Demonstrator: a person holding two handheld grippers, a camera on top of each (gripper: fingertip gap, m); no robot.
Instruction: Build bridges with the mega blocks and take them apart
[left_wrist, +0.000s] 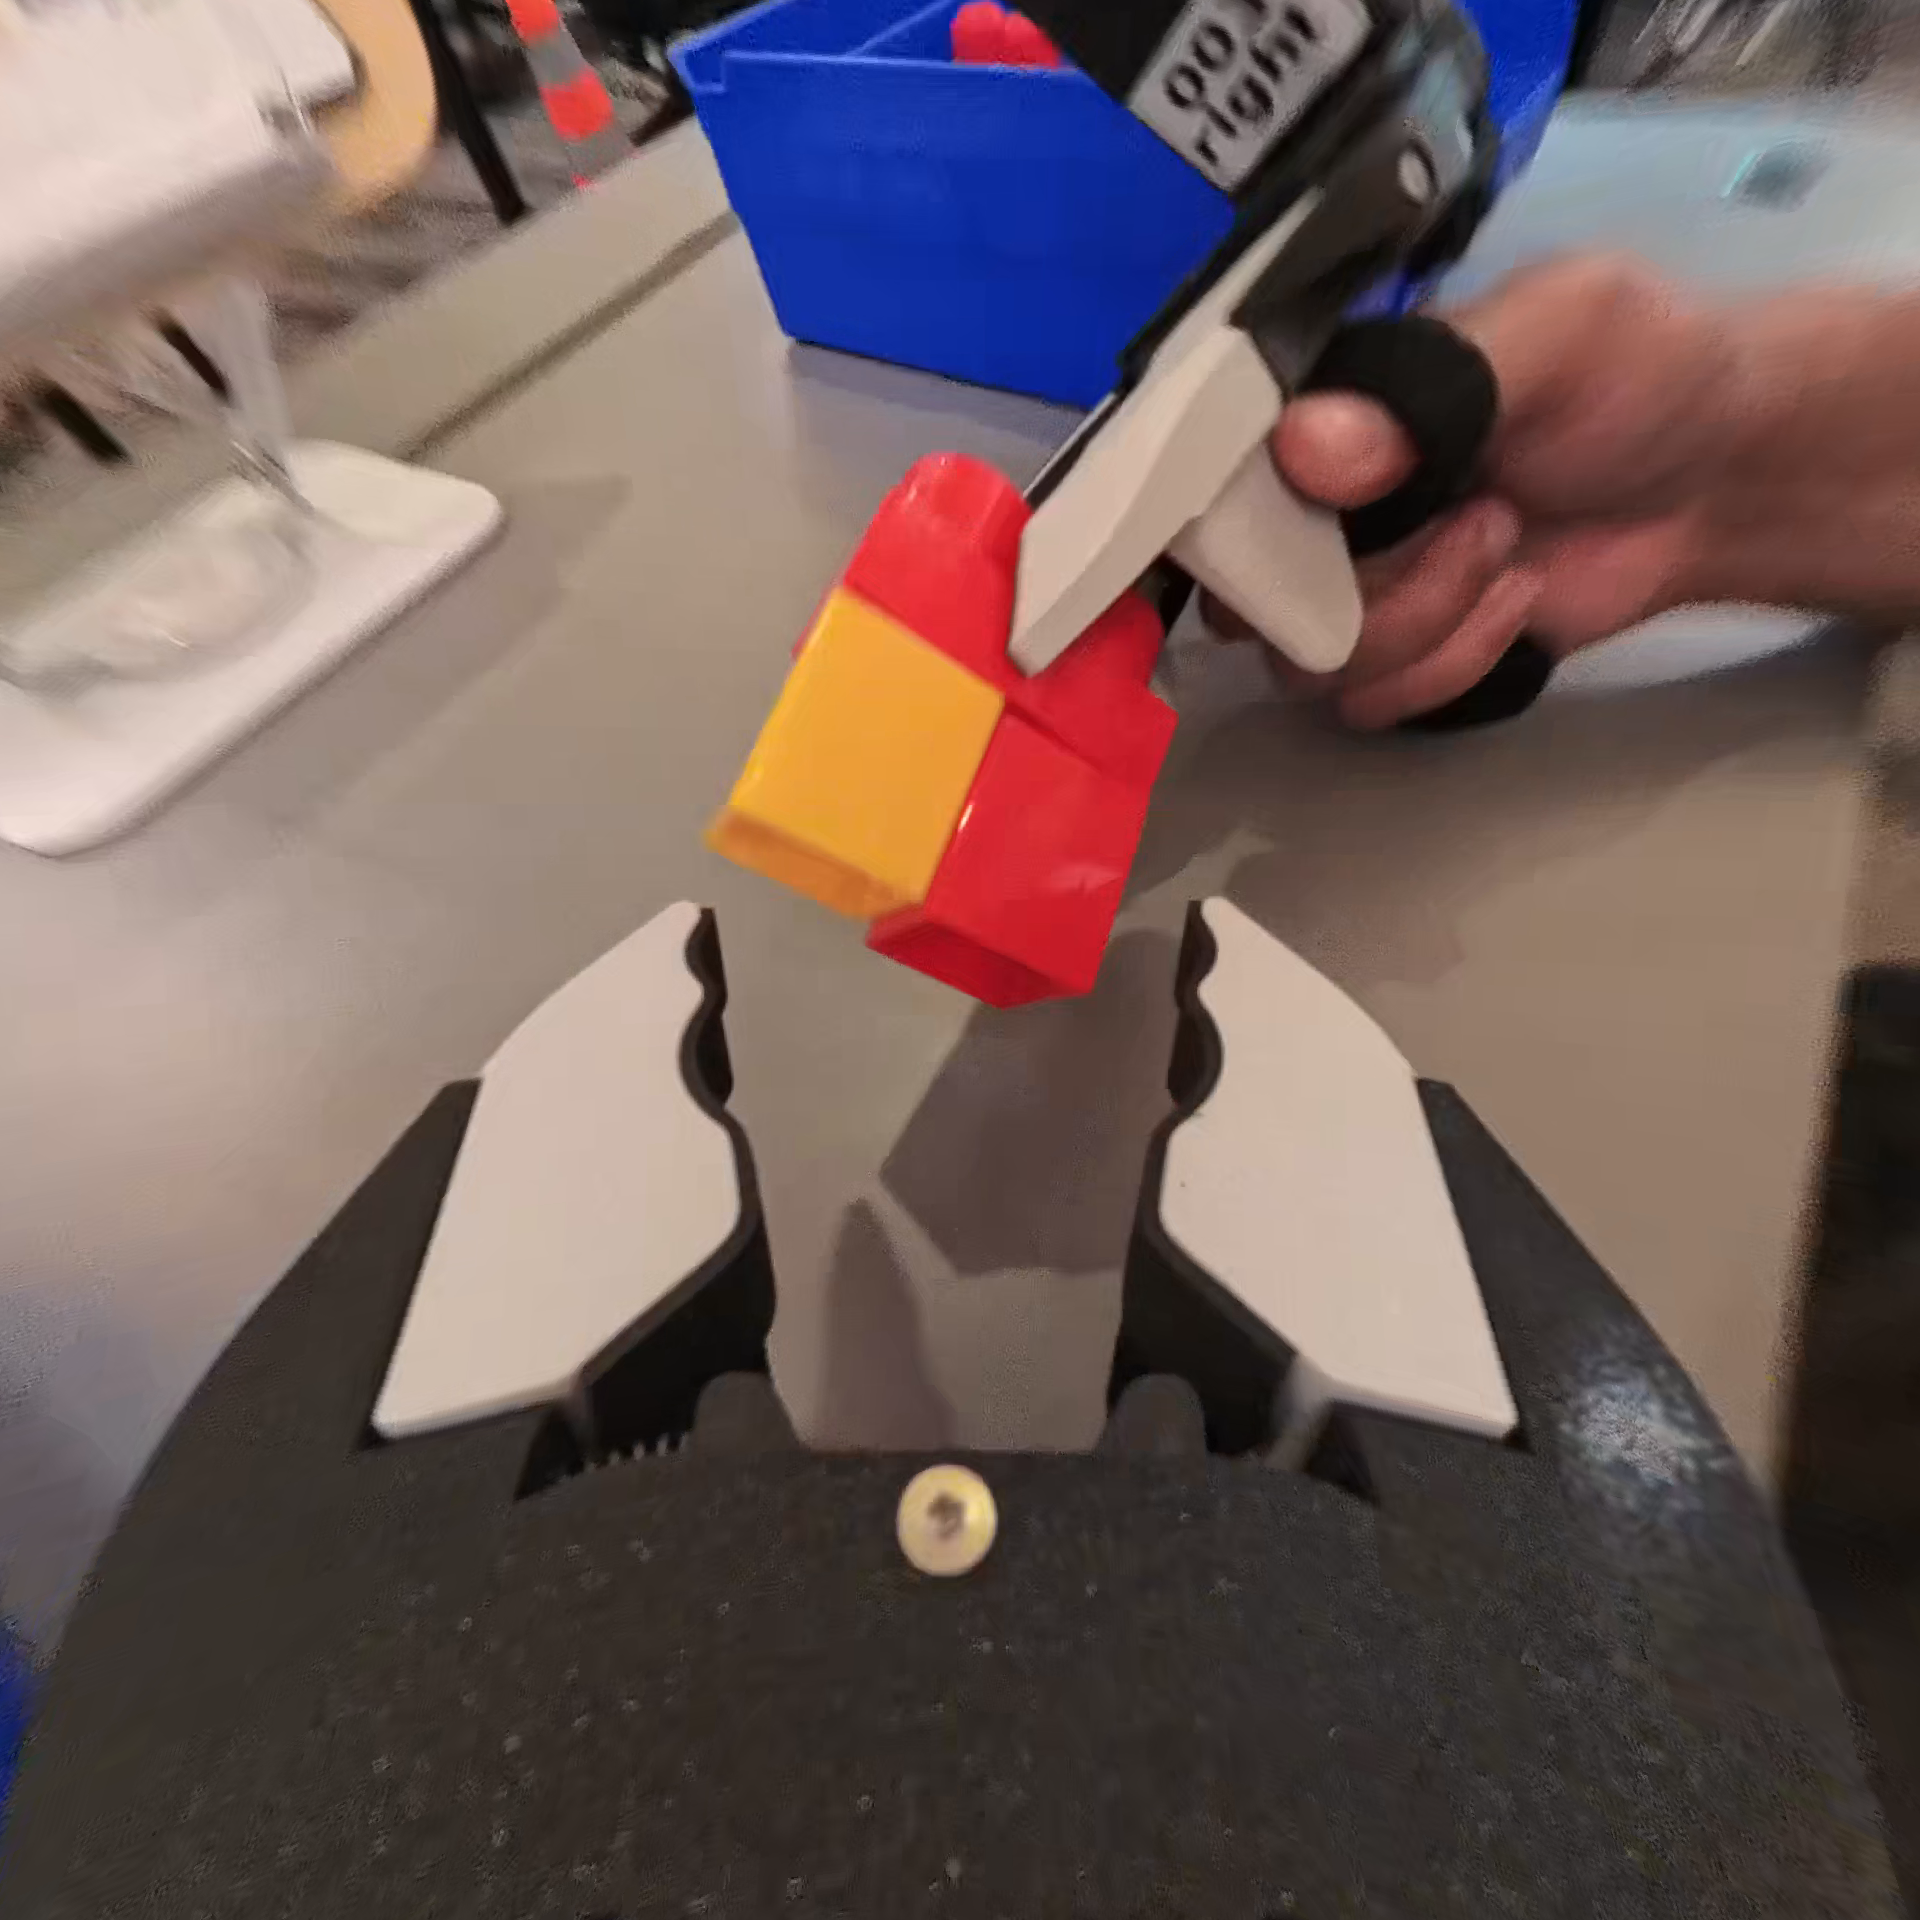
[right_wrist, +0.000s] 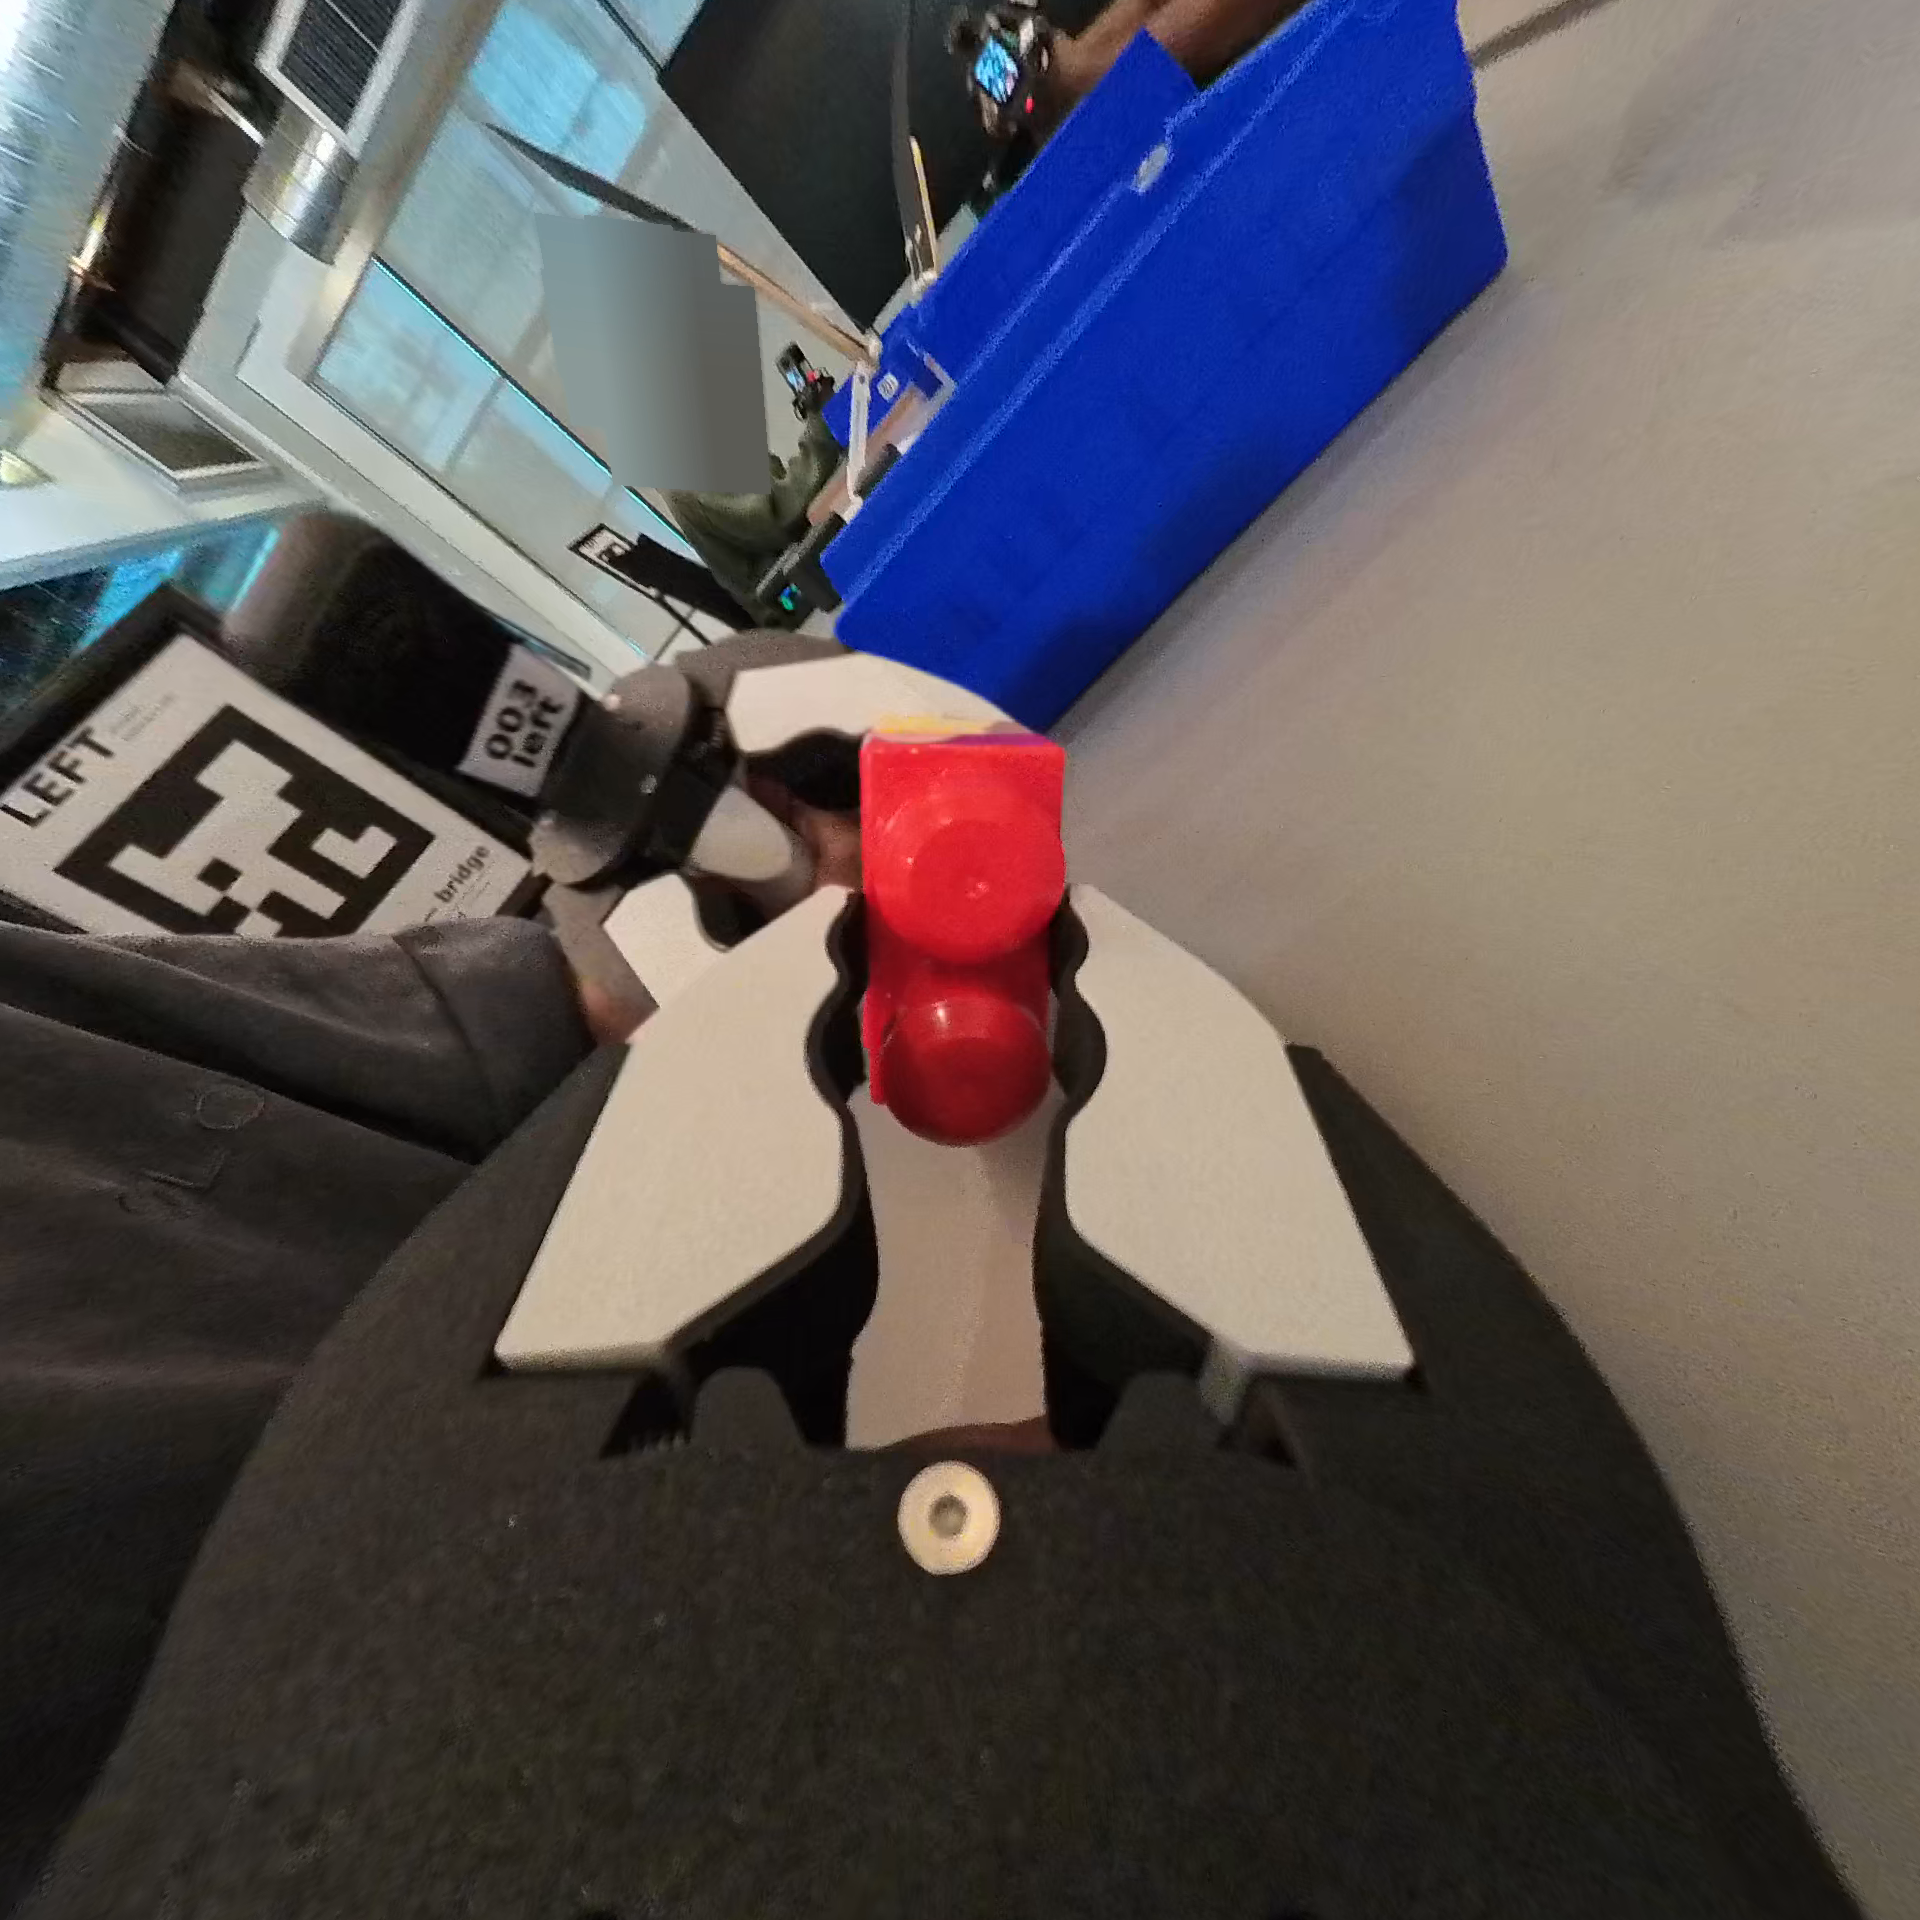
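Our right tongs (right_wrist: 961, 997) clamp the red top block (left_wrist: 997, 582) of a red-and-yellow bridge above the bench (left_wrist: 520, 831); our left tongs (left_wrist: 951, 935) gape empty below.

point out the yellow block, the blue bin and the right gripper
yellow block (left_wrist: 878, 743), left wrist view, its broad flat side
blue bin (left_wrist: 935, 229), left wrist view, its front wall
right gripper (right_wrist: 961, 997), right wrist view, midway between its fingertips, shut on the red block (right_wrist: 966, 862)

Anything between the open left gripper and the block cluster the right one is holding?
Nothing: in the left wrist view, only bare grey table shows between the left gripper and the red-and-yellow block cluster.
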